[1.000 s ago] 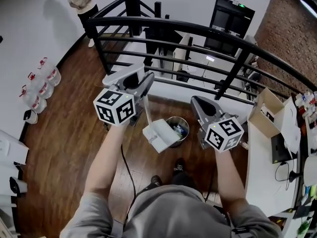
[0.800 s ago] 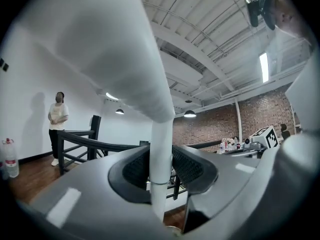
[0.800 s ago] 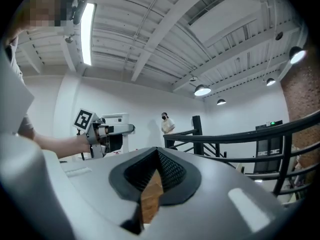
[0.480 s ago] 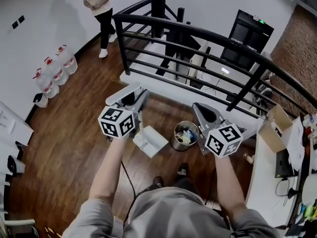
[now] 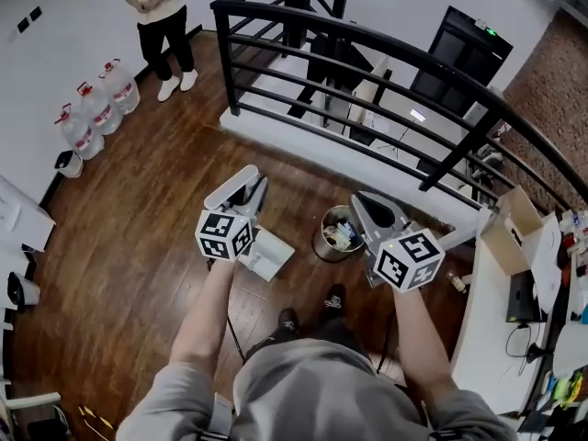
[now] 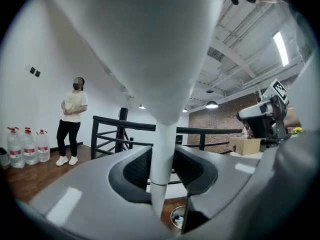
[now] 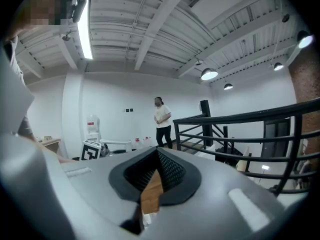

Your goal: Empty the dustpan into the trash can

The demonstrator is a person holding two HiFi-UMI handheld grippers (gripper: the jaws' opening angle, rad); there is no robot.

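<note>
The white dustpan point(image 5: 271, 254) hangs low over the wood floor, just left of the round metal trash can point(image 5: 322, 243), which holds litter. My left gripper point(image 5: 253, 191) is shut on the dustpan's thin white handle point(image 6: 162, 154). In the left gripper view the pan point(image 6: 145, 49) looms overhead and the trash can point(image 6: 177, 217) shows below the jaws. My right gripper point(image 5: 363, 205) hovers beside the can's right rim. Its pads meet at the tips point(image 7: 157, 156), with only brown floor showing behind them and nothing seen held.
A black railing point(image 5: 367, 53) fences a drop beyond the can. A person point(image 5: 161, 7) stands at the back left near water bottles point(image 5: 92, 108). A cardboard box point(image 5: 510, 219) and a white desk point(image 5: 496, 320) stand on the right. My shoes point(image 5: 331, 299) are below the can.
My left gripper has sunk and carried the dustpan from over the can's rim to its left. The right gripper has drifted closer to the can. The person at the back has shifted.
</note>
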